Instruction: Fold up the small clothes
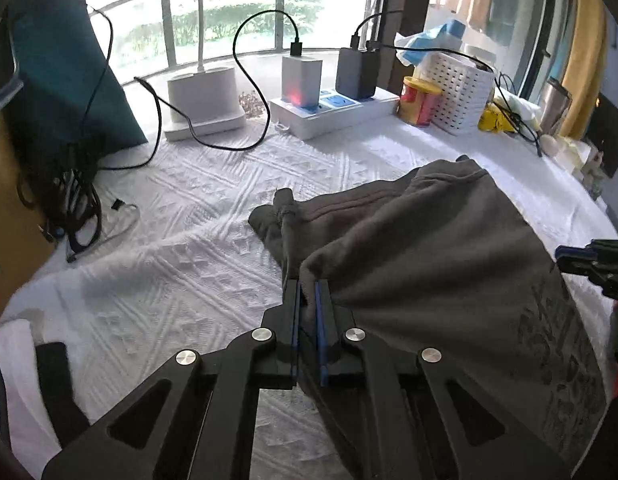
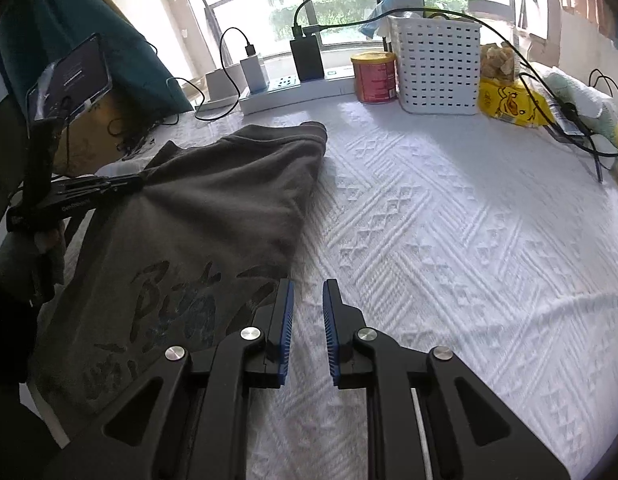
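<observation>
A small dark grey garment (image 1: 437, 248) with dark printed lettering lies on the white textured table cover; it also shows in the right wrist view (image 2: 213, 216) at the left. My left gripper (image 1: 307, 286) is shut on a raised fold of the garment's edge, lifting it; it shows from the side in the right wrist view (image 2: 139, 179), pinching the cloth. My right gripper (image 2: 307, 286) is open and empty, just right of the garment's near edge over the cover. Its tip shows at the right edge of the left wrist view (image 1: 565, 256).
Along the back edge stand a white power strip (image 1: 333, 112) with chargers and cables, a red-yellow can (image 2: 375, 76), a white perforated basket (image 2: 437, 68) and a yellow packet (image 2: 509, 104). A teal cushion (image 1: 61, 72) and tangled cables (image 1: 77, 208) sit at the left. A phone (image 2: 69, 76) stands at left.
</observation>
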The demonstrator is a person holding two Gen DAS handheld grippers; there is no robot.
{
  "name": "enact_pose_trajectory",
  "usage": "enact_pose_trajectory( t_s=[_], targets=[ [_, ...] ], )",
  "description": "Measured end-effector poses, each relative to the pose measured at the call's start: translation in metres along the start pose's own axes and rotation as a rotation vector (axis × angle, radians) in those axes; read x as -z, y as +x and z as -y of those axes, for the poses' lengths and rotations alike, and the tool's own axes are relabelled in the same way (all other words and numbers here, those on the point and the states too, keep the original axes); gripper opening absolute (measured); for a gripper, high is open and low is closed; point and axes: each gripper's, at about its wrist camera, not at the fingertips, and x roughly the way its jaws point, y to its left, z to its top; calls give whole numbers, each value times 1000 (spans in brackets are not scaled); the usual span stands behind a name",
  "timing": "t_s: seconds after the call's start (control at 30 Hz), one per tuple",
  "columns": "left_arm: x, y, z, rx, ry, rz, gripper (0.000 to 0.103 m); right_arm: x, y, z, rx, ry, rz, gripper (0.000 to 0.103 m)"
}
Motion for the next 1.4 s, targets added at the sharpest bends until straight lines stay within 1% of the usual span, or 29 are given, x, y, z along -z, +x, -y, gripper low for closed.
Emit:
enact_pose_trajectory(
  t_s=[0.13,0.2,0.23,0.27,0.33,0.5,0.63,0.67,0.73,0.8,0.9,0.97,1.03,1.07,1.1,1.13,1.17,1.23,1.33,1.4],
  targets=[
    [-2,-1,0,14,-37,-8,9,-6,6,-2,0,-10,-1,15],
    [-4,-2,-1,16,-45,-3,15,-10,7,-3,0,-13,2,15],
    [-5,-2,-1,13,-43,1,21,-11,7,-3,0,-16,5,15],
    [-6,-2,-1,12,-39,4,30,-13,8,-3,0,-18,8,15],
    [-9,2,-2,11,-35,2,37,-18,9,-2,1,-22,14,15],
    [-20,14,-8,6,-51,11,37,-30,11,-2,5,-34,30,15],
    [-31,33,-17,-57,-52,-4,37,-40,14,0,7,-42,38,16],
    [-32,38,-20,-63,-48,-11,36,-41,15,1,8,-44,38,16],
    [-33,44,-27,-47,-45,-14,36,-44,18,1,8,-50,36,16],
    [-34,45,-34,-42,-55,-1,36,-46,21,1,10,-54,31,16],
    [-34,41,-42,-61,-78,17,37,-48,27,2,9,-60,23,16],
    [-34,36,-43,-61,-96,26,38,-50,30,2,14,-64,21,16],
    [-35,27,-44,-58,-113,45,38,-52,32,2,19,-66,21,22],
    [-35,21,-43,-48,-122,54,39,-54,33,2,22,-66,25,37],
    [-36,16,-43,-37,-128,62,40,-55,33,2,21,-65,31,55],
    [-35,10,-41,-20,-137,70,45,-57,33,2,18,-65,36,62],
    [-34,4,-40,-1,-146,78,54,-58,33,2,14,-66,43,65],
    [-27,-7,-35,47,-162,93,63,-60,34,1,14,-68,46,65],
    [-13,-11,-26,87,-169,62,64,-63,38,2,13,-66,43,65],
    [-1,-5,-20,107,-167,12,65,-64,41,2,7,-65,40,66]
  ],
)
